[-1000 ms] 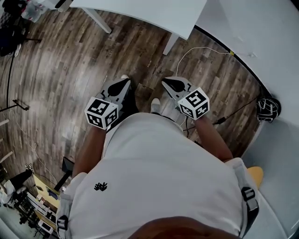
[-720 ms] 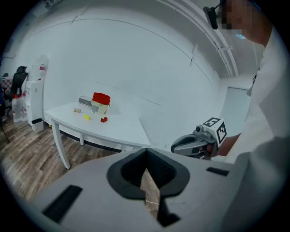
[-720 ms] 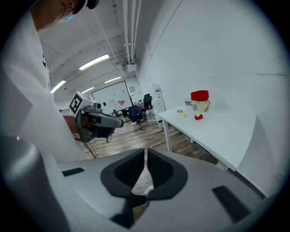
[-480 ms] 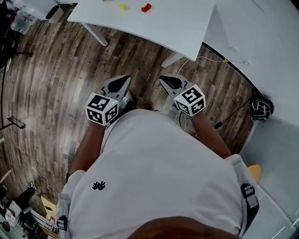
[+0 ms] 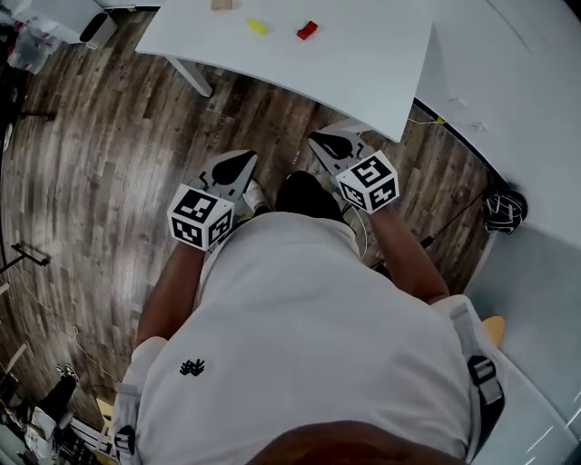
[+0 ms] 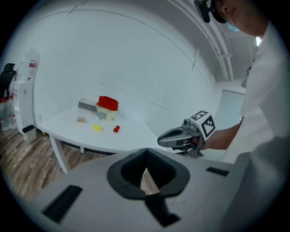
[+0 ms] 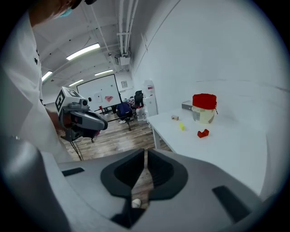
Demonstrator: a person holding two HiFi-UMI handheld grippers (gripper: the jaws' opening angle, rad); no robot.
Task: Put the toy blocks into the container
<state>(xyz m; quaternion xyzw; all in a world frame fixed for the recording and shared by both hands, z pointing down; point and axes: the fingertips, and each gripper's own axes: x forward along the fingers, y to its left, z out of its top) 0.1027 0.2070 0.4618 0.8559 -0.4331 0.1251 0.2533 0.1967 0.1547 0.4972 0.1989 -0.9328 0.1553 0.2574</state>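
Note:
Three small blocks lie on the white table (image 5: 363, 64): a tan one (image 5: 221, 4), a yellow one (image 5: 258, 26) and a red one (image 5: 307, 31). Behind them in the left gripper view stands the container (image 6: 107, 108), pale with a red lid. The right gripper view shows the same container (image 7: 204, 108) and red block (image 7: 203, 133). My left gripper (image 5: 243, 161) and right gripper (image 5: 320, 142) are held in front of the person's body, over the wood floor, short of the table's near edge. Both are shut and hold nothing.
A flat grey box (image 6: 87, 105) lies beside the container. White table legs (image 5: 189, 77) stand over the wood floor (image 5: 109, 163). A cable and a black round object (image 5: 501, 211) lie on the floor at the right, by a white wall (image 5: 526, 82).
The person has walked toward the table, carrying both grippers along. The table has come further into the head view and the blocks now show on it. Both jaw pairs stay shut.

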